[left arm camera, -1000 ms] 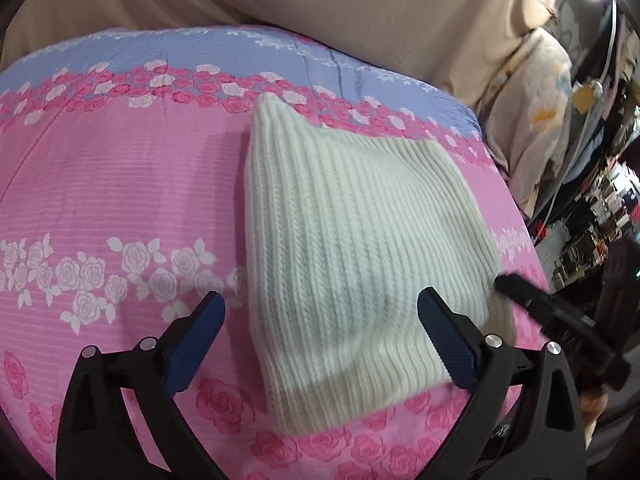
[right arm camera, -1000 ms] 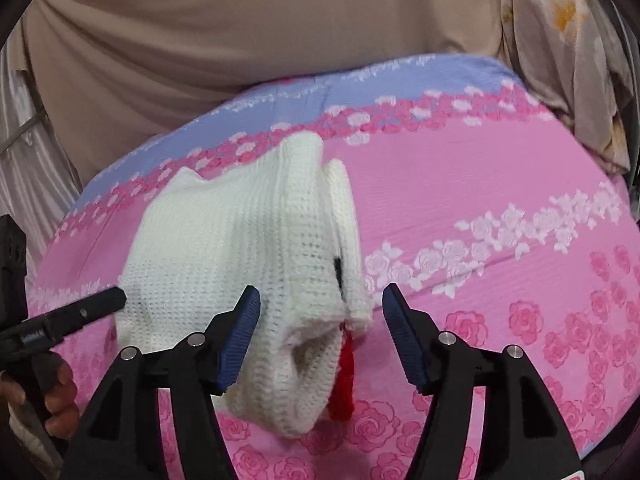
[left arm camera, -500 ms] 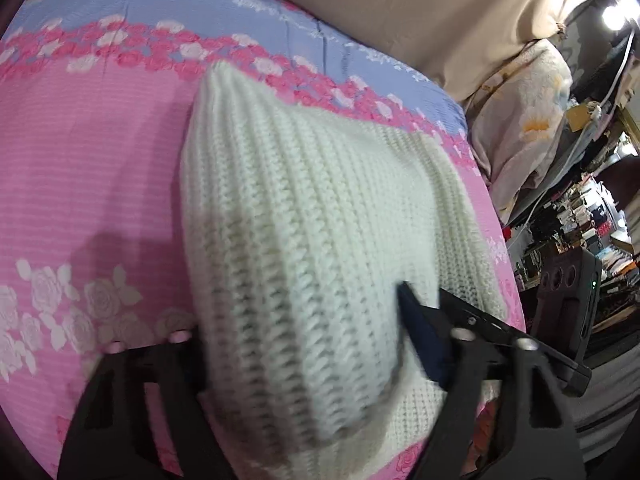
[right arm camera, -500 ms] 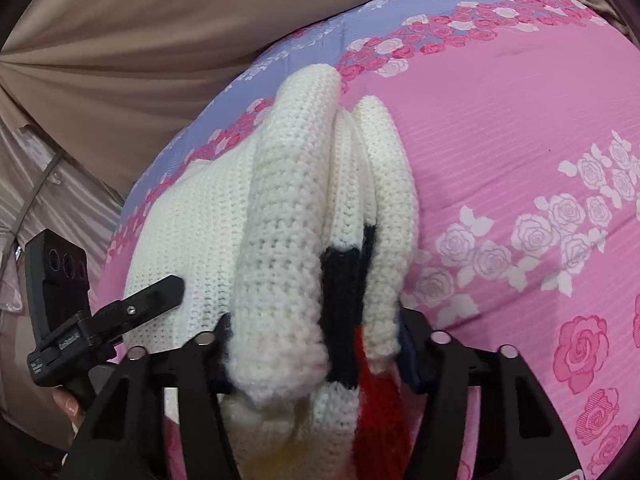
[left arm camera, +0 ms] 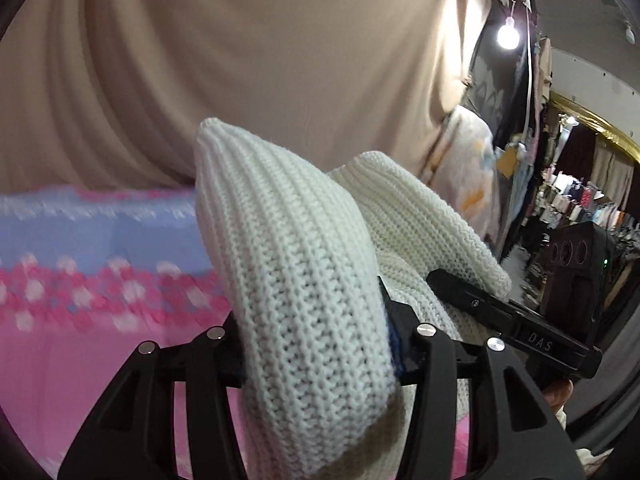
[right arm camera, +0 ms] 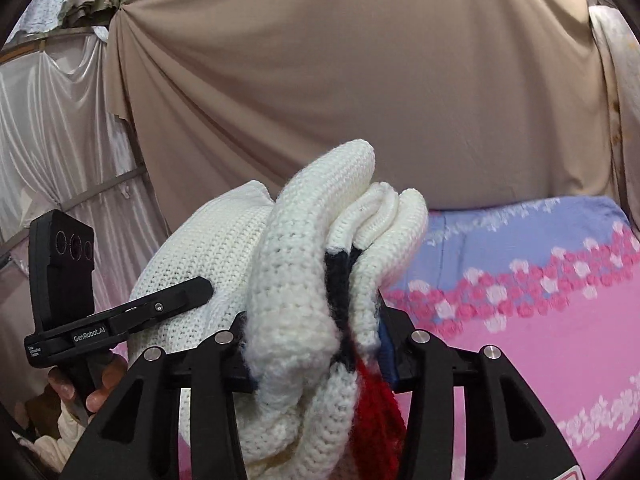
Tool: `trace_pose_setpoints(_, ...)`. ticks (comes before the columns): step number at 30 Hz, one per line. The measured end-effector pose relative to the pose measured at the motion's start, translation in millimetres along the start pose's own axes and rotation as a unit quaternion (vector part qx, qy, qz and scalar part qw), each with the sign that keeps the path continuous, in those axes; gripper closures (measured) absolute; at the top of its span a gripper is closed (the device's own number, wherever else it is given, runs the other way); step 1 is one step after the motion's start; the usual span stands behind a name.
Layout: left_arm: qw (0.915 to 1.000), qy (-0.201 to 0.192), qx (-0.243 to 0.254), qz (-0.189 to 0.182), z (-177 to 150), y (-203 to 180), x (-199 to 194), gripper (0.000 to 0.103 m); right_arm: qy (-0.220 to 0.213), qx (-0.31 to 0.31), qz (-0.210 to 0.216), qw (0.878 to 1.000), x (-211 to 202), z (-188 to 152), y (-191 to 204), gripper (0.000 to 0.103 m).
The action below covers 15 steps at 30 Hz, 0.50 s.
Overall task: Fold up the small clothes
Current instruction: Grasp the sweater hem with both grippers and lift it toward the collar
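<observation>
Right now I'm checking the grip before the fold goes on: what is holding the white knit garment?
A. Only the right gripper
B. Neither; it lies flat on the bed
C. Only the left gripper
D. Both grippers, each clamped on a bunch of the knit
D: the left gripper pinches a thick bunch of the white knit garment, and the right gripper is clamped on its layered edge with the black and red trim, clear of the pink bedspread.

Beige drape (right arm camera: 360, 92) as backdrop; pink floral bedsheet (right arm camera: 540, 340) below; lit bulb (left arm camera: 508, 36); cluttered shelves (left arm camera: 576, 204) right.
</observation>
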State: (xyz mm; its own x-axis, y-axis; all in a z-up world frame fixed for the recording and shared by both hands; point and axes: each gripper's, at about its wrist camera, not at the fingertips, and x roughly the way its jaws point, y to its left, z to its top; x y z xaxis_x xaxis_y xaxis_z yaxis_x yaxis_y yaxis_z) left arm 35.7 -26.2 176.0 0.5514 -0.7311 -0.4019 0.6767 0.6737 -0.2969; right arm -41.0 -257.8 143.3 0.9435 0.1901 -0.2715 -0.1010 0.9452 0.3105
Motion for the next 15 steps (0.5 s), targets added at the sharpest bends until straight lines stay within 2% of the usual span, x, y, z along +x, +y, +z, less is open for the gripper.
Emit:
trace_pose_setpoints(2, 0.9991, 0.006, -0.004, 0.042, 8, 26, 15, 0.044, 0.025, 0.017, 0.006, 1.000, 45, 3, -10, 0.052)
trace_pose_setpoints(4, 0.9940, 0.040, -0.006, 0.102, 1, 57, 50, 0.037, 0.064, 0.047, -0.028, 0.996, 100, -12, -29, 0.049)
trace_pose_setpoints(5, 0.9902, 0.063, -0.011, 0.124, -7, 74, 66, 0.036, 0.091, 0.054, -0.058, 0.993, 122, -23, -38, 0.053)
trace_pose_setpoints(6, 0.9855, 0.092, -0.015, 0.142, -17, 91, 84, 0.036, 0.118, 0.063, -0.096, 0.986, 141, -37, -48, 0.061)
trace_pose_setpoints(7, 0.9781, 0.117, -0.026, 0.170, -29, 107, 98, 0.038, 0.140, 0.071, -0.119, 0.980, 152, -48, -54, 0.066)
trace_pose_setpoints(8, 0.9719, 0.134, -0.034, 0.191, -41, 120, 103, 0.042, 0.147, 0.084, -0.113, 0.979, 151, -58, -58, 0.071)
trace_pose_setpoints(9, 0.9698, 0.139, -0.038, 0.196, -49, 127, 100, 0.042, 0.139, 0.091, -0.094, 0.982, 143, -63, -56, 0.071)
trace_pose_setpoints(10, 0.9713, 0.129, -0.041, 0.196, -54, 129, 90, 0.041, 0.129, 0.086, -0.087, 0.984, 133, -64, -51, 0.071)
trace_pose_setpoints(13, 0.9769, 0.106, -0.055, 0.177, -57, 124, 58, 0.041, 0.103, 0.042, -0.064, 0.992, 110, -56, -16, 0.070)
trace_pose_setpoints(15, 0.9777, 0.100, -0.067, 0.172, -56, 118, 53, 0.040, 0.105, 0.012, -0.045, 0.993, 110, -54, 5, 0.071)
